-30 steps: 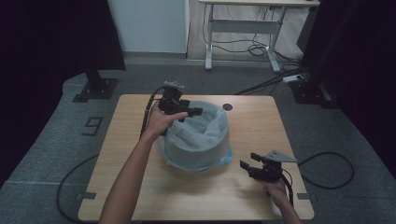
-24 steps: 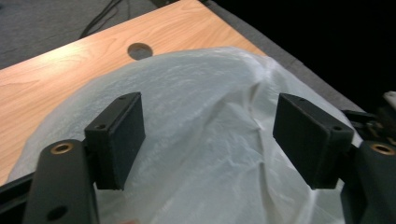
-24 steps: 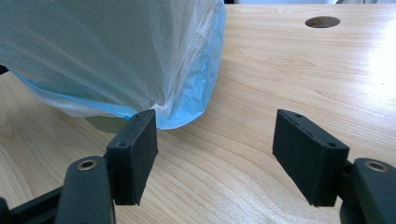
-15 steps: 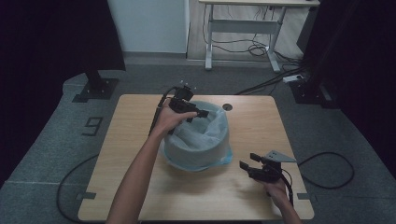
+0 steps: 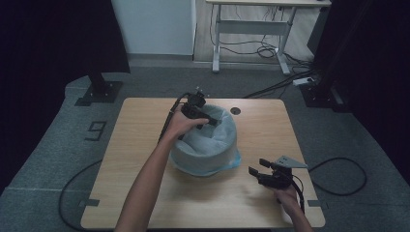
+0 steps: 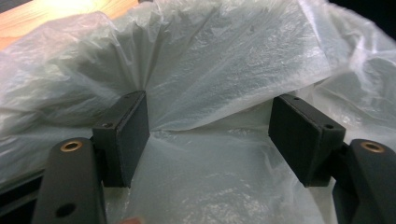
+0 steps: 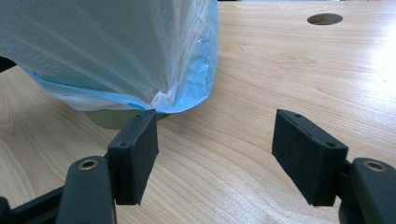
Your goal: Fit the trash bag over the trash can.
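Left claw point(image 5: 212, 121) hangs wide inside the bin point(image 5: 205, 140), jaws just narrowing with only crinkled film behind. Its translucent white, blue-edged liner point(image 6: 219, 70) drapes mid-table point(image 5: 145, 193). Right claw point(image 5: 257, 166) gapes, empty, just beside. Floor reads "9" point(image 5: 96, 130).

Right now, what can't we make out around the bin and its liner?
- Bin: right gripper view shows just a sliver; the plastic liner drapes over its wall.
- Bin's inside bottom: left gripper view, liner folds cover it.
- Left gripper jaws: high view, too small to tell whether they touch the liner.
- Liner's near hem: high view, blue edge too small to read.
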